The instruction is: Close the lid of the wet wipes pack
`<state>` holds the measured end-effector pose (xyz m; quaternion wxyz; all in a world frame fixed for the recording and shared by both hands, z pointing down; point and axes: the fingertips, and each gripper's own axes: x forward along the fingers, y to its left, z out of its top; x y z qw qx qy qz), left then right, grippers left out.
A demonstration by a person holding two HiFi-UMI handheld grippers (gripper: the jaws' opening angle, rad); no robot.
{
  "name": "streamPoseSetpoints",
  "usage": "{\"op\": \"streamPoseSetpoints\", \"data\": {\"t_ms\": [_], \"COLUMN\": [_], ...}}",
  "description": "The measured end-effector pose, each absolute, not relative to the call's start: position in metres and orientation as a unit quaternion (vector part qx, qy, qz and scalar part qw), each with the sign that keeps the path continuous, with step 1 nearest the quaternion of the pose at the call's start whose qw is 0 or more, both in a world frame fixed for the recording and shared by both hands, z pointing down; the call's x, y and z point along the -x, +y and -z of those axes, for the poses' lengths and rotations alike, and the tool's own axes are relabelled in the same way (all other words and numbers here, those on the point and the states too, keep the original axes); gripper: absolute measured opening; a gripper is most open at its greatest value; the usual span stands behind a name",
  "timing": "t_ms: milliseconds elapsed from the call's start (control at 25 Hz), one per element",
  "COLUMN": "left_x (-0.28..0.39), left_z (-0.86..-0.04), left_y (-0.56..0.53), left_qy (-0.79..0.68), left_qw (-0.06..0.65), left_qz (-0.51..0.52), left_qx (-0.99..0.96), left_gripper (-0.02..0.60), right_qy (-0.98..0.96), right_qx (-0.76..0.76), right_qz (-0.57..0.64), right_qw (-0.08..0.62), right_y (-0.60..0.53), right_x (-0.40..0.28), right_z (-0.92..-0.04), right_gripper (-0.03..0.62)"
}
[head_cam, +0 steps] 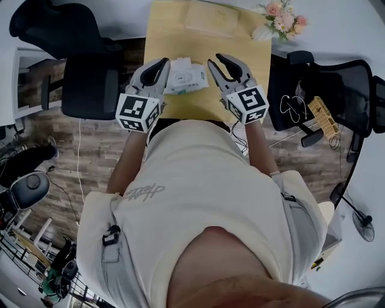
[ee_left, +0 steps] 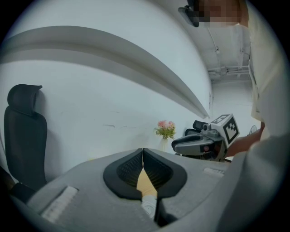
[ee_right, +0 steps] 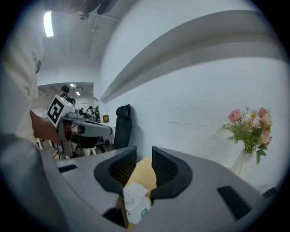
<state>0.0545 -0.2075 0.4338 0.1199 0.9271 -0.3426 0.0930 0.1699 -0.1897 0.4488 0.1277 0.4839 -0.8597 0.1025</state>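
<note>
The white wet wipes pack (head_cam: 185, 78) lies on the tan table (head_cam: 204, 48), between my two grippers. In the right gripper view the pack (ee_right: 135, 204) shows low between the jaws, its white lid flap (ee_right: 136, 188) lifted back from the opening. My left gripper (head_cam: 156, 71) hovers at the pack's left edge, its jaws shut tip to tip with nothing held. A sliver of the pack (ee_left: 149, 205) shows under the left gripper (ee_left: 143, 156). My right gripper (head_cam: 224, 65) hangs at the pack's right edge. The right gripper (ee_right: 144, 165) is open with a narrow gap.
A flat pale box (head_cam: 210, 18) lies at the table's far end, with a vase of pink flowers (head_cam: 281, 17) beside it at the right. Black office chairs stand left (head_cam: 90, 78) and right (head_cam: 328, 90) of the table. Wood floor lies beneath.
</note>
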Motion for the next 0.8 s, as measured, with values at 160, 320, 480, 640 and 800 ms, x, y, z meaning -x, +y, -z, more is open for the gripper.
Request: {"op": "streamPoseSetpoints", "data": {"t_ms": [160,320,480,640,800], "left_x": [-0.049,-0.037,-0.027,-0.023,-0.021], "left_z": [-0.437,-0.443,-0.447,-0.457,-0.465], "left_y": [-0.206,-0.205,-0.200,-0.204,-0.208], "left_qy": [-0.351,-0.368,-0.374,-0.369,-0.369], "left_qw": [0.125,0.126,0.072,0.081,0.085], "left_qz": [-0.088,-0.092,-0.132,-0.129,-0.129], "left_qx": [-0.924,-0.917,-0.915,-0.917,-0.917], "left_gripper": [0.015,0.016,0.017,0.017,0.017], "right_qy": [-0.860,-0.861,-0.860,-0.848,-0.835], "right_qx": [-0.476,-0.458,-0.443,-0.444,-0.440], "right_qz": [-0.121,-0.165,-0.172,-0.206,-0.245], "right_qw": [0.141,0.145,0.188,0.205,0.221], "right_y": [-0.189,-0.195,-0.201,-0.221,-0.238], "right_x": [-0.168,-0.163,-0.153,-0.147,-0.145], "right_z": [-0.469,-0.508,-0.553,-0.589,-0.620], "right_gripper": [0.087,0.087,0.087,0.087,0.087]}}
